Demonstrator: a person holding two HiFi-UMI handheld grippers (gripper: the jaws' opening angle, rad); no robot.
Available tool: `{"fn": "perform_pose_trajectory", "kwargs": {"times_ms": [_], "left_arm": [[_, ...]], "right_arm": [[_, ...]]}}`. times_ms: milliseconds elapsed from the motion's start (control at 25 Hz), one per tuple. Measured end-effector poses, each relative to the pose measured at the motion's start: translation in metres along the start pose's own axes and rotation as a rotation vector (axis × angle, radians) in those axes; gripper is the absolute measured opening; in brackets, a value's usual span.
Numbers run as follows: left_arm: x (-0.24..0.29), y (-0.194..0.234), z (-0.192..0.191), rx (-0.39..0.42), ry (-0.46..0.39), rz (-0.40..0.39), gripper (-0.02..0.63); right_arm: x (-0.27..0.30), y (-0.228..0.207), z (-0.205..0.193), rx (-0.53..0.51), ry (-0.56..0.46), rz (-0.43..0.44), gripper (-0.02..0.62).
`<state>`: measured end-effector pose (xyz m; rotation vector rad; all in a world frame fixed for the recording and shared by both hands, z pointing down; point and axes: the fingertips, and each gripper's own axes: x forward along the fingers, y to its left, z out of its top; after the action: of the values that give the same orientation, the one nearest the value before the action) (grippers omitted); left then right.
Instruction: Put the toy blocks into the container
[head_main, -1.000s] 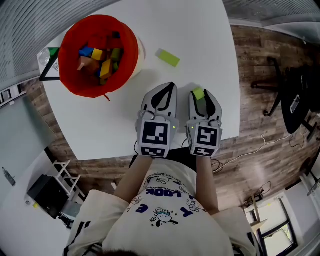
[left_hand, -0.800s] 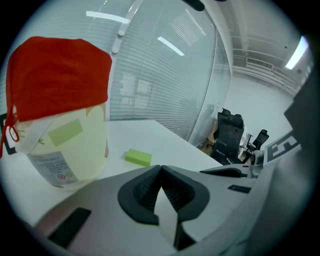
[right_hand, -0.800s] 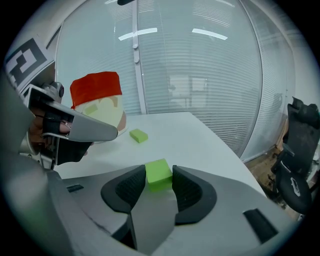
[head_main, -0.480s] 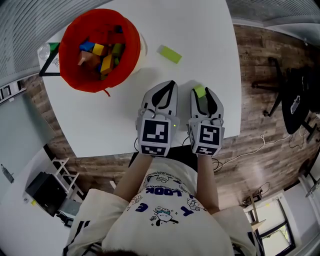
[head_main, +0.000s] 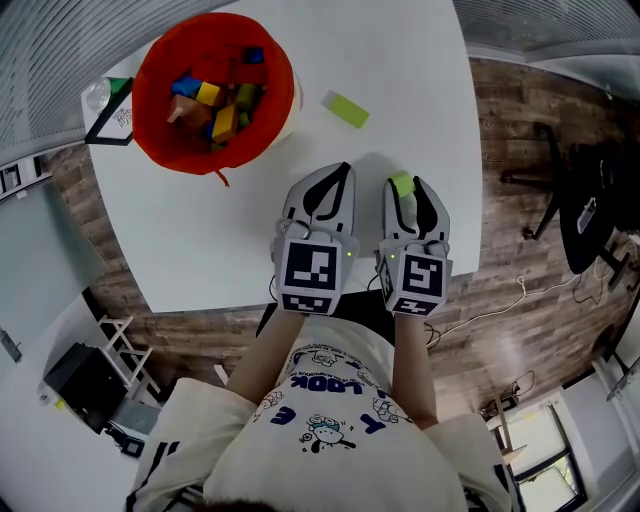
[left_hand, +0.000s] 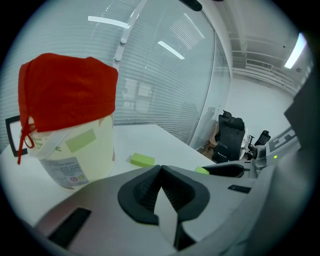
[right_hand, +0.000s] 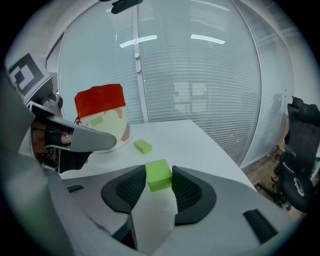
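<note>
Pinching a green block (right_hand: 158, 175) between its pads, the right gripper (head_main: 404, 185) sits low over the white table (head_main: 200, 240). The left gripper (left_hand: 160, 168) is right beside it, jaws pressed together, nothing in them. A second green block (head_main: 345, 109) lies farther out, near the red-lined container (head_main: 150, 135), which has coloured blocks (head_main: 222, 100) inside.

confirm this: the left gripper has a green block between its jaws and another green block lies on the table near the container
Wrong side: the right gripper view shows the right gripper with the green block between its jaws. The rest holds.
</note>
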<state>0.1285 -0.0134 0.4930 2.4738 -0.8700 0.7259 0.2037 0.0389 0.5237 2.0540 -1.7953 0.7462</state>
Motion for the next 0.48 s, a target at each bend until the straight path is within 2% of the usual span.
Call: {"fn": "perform_pose_trajectory", "kwargs": {"times_ms": [480], "left_arm": [[-0.031,0.016,0.018,-0.009,-0.074,0.030,0.032]], "right_arm": [[-0.013,0.028,0.045,-0.029,-0.093,0.042,0.161]]}}
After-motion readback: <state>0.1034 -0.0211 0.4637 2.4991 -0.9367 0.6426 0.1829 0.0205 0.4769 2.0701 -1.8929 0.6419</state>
